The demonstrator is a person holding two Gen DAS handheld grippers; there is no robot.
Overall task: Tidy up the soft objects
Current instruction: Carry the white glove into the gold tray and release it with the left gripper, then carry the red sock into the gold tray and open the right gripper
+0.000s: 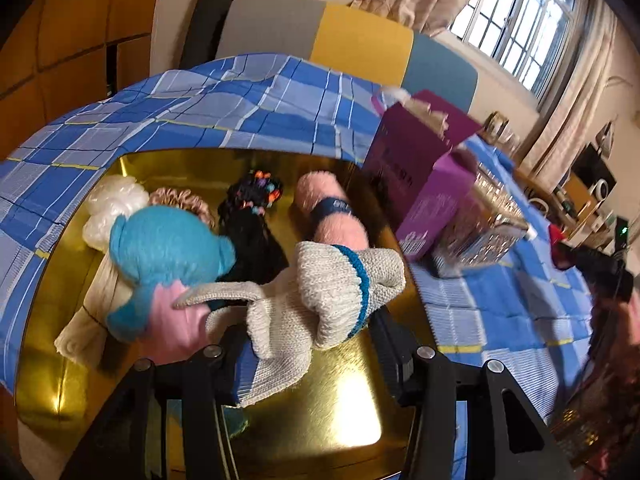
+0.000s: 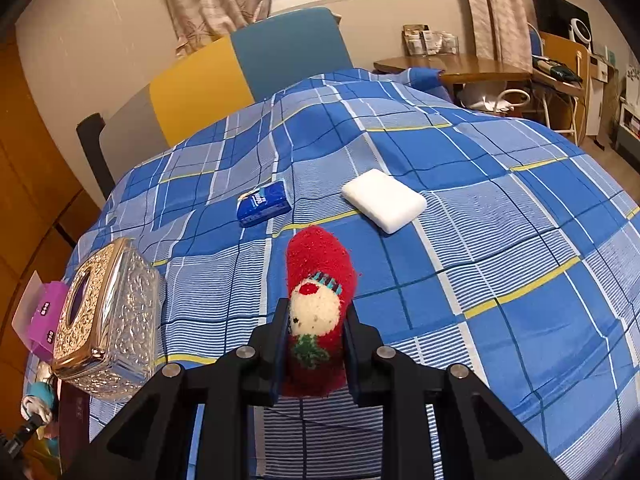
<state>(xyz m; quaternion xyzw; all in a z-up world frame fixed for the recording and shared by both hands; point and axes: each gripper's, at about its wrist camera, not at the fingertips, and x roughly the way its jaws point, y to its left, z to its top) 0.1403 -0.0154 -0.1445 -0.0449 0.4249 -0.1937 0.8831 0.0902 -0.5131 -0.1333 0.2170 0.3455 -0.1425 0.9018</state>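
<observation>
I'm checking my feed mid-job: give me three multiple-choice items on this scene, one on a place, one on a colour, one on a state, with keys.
1. Where does the pink rolled towel lie?
A. in the gold tray
B. on the white pad
C. in the purple box

2. What colour is the band on the knit glove's cuff?
A. red
B. blue
C. yellow

3. What is the right gripper doing?
A. open and empty
B. shut on the red sock
C. shut on the blue tissue pack

Key: 1 A, the towel rests in the tray; 2 B, a blue stripe rings the cuff; 3 B, both fingers press the sock.
</observation>
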